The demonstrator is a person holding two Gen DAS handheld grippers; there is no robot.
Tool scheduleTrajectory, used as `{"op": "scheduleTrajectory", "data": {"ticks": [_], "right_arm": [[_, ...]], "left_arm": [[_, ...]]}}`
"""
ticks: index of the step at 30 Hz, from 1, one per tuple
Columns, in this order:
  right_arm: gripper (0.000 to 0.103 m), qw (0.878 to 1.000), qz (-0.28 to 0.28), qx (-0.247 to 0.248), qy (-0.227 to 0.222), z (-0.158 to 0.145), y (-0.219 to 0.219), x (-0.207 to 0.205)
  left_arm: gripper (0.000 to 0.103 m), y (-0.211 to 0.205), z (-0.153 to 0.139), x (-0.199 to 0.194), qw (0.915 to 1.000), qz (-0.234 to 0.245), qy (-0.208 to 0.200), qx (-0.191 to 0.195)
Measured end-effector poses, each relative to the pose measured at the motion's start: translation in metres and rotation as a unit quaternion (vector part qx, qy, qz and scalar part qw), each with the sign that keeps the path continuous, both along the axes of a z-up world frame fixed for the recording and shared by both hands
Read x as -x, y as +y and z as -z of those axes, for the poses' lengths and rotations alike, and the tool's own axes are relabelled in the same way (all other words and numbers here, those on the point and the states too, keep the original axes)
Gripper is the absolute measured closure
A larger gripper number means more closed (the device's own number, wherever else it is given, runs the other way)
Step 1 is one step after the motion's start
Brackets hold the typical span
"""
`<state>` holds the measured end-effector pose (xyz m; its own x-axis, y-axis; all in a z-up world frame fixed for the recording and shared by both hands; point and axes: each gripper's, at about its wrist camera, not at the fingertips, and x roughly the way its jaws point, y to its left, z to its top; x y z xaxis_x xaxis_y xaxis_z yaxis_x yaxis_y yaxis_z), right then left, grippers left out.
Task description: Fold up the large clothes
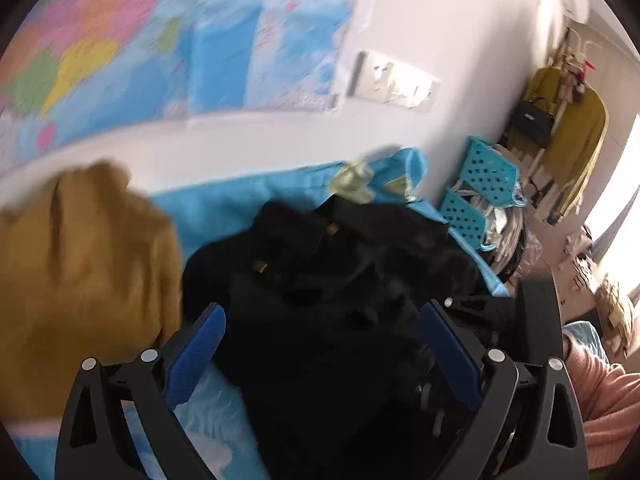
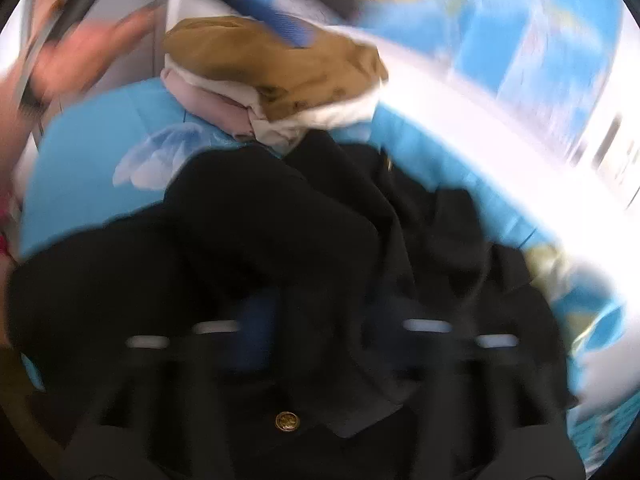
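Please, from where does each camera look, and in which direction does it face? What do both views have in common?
Left wrist: sits on the left hand-held gripper, looking down at the black coat on the blue sheet; open blue fingers and a pink sleeve show.
Right wrist: sits on the right hand-held gripper, blurred and buried in the black coat; whether it grips fabric is unclear.
Shared: coat, sheet, brown garment, map.

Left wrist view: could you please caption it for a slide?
Open left gripper above a crumpled black coat on a blue sheet.
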<state>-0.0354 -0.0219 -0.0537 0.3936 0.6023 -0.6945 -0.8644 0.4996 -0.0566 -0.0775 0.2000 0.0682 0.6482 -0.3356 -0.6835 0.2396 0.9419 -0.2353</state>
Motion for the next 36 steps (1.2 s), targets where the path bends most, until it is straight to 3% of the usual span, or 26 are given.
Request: {"op": "scheduleTrajectory", "data": {"ticks": [3, 6, 8, 9, 13, 14, 16, 18, 19, 20, 22, 25, 28, 31, 33, 34, 36], "right_arm": [[0.093, 0.99, 0.036, -0.122, 0.059, -0.033, -0.052, -0.021], [0.093, 0.955, 0.112, -0.244, 0.13, -0.048, -0.126, -0.044], [0.092, 0.931, 0.154, -0.28, 0.176, -0.039, -0.161, -0.055], [0.092, 0.922, 0.176, -0.282, 0.198, -0.027, -0.177, -0.06], [0.087, 0.906, 0.25, -0.223, 0.26, 0.024, -0.21, -0.062], [0.08, 0.903, 0.264, -0.206, 0.268, 0.033, -0.215, -0.06], [0.069, 0.904, 0.281, -0.191, 0.259, 0.033, -0.224, -0.052], [0.05, 0.914, 0.304, -0.177, 0.2, 0.014, -0.23, -0.038], [0.033, 0.918, 0.311, -0.173, 0.174, 0.005, -0.231, -0.032], [0.031, 0.922, 0.316, -0.177, 0.137, -0.01, -0.234, -0.024], [0.031, 0.933, 0.293, -0.182, 0.1, -0.027, -0.23, -0.016], [0.031, 0.961, 0.223, -0.157, 0.057, -0.045, -0.192, -0.007], [0.031, 0.983, 0.145, -0.107, 0.036, -0.047, -0.127, -0.011], [0.031, 0.997, 0.057, -0.053, 0.019, -0.037, -0.051, -0.019], [0.033, 0.999, 0.019, -0.021, 0.019, -0.029, -0.01, -0.026], [0.039, 1.0, 0.004, -0.009, 0.024, -0.025, 0.009, -0.032], [0.049, 0.999, -0.017, 0.018, 0.035, -0.016, 0.044, -0.046]], "left_arm": [[0.008, 0.019, 0.018, 0.014, 0.9996, -0.022, 0.015, 0.011], [0.008, 0.027, 0.035, 0.024, 0.9993, -0.022, 0.027, 0.013], [0.008, 0.021, 0.044, 0.027, 0.9994, -0.013, 0.03, -0.003], [0.008, 0.017, 0.048, 0.028, 0.9994, -0.006, 0.031, -0.011], [0.008, -0.008, 0.07, 0.029, 0.9978, 0.031, 0.037, -0.045], [0.008, -0.015, 0.077, 0.027, 0.9968, 0.033, 0.041, -0.061], [0.009, -0.023, 0.088, 0.021, 0.9949, 0.03, 0.049, -0.082], [0.01, -0.026, 0.092, 0.017, 0.9946, 0.029, 0.051, -0.085], [0.01, -0.025, 0.092, 0.013, 0.9951, 0.022, 0.049, -0.083], [0.011, -0.023, 0.092, 0.013, 0.9956, 0.017, 0.047, -0.079], [0.013, -0.016, 0.088, 0.008, 0.9972, 0.003, 0.041, -0.063], [0.013, -0.009, 0.084, 0.001, 0.9983, -0.008, 0.036, -0.046], [0.013, -0.005, 0.086, 0.002, 0.9982, -0.021, 0.045, -0.035], [0.014, -0.003, 0.095, 0.009, 0.9979, -0.027, 0.056, -0.017], [0.028, -0.002, 0.104, 0.011, 0.9969, -0.03, 0.072, 0.002], [0.041, -0.001, 0.11, 0.009, 0.9953, -0.029, 0.089, 0.022], [0.049, 0.001, 0.116, 0.009, 0.9942, -0.037, 0.095, 0.033]]}}
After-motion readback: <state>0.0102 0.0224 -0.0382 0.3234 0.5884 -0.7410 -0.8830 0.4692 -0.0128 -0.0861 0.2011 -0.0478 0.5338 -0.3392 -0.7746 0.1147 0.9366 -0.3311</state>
